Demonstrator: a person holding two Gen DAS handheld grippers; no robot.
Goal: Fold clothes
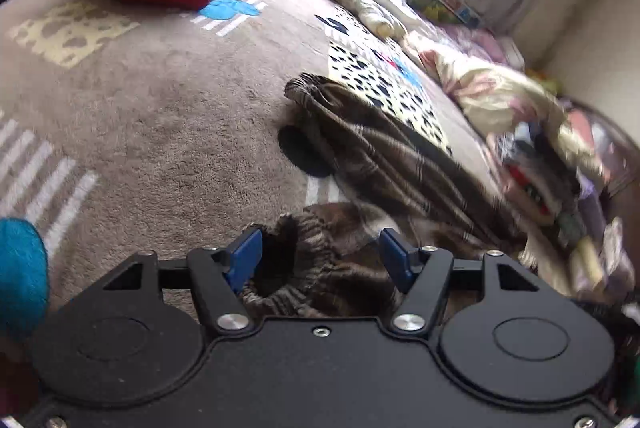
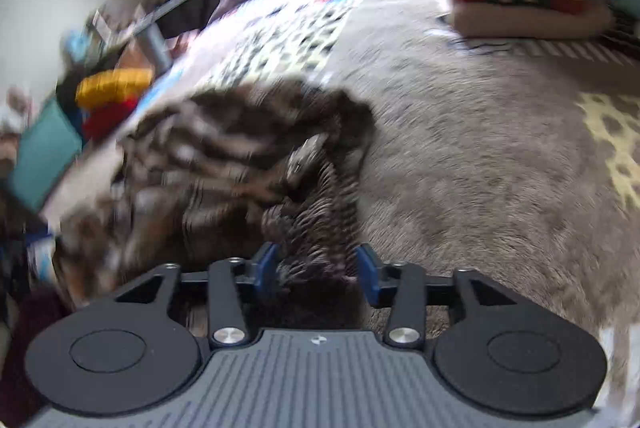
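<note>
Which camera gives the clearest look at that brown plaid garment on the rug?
The left wrist view: the brown plaid garment is fairly sharp there, its stripes and gathered end plain to see. The right wrist view shows it smeared by motion blur, bunched up between the fingers.

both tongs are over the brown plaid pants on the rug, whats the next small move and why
Probably close both tongs. The left tongs and right tongs are open, each straddling bunched fabric of the brown plaid fleece pants, apparently near the gathered waistband. Nothing is pinched yet, so gripping comes before lifting or spreading them on the grey patterned rug.

Blurred clothes pile [image 1: 560,164] (contents unclear)
</note>
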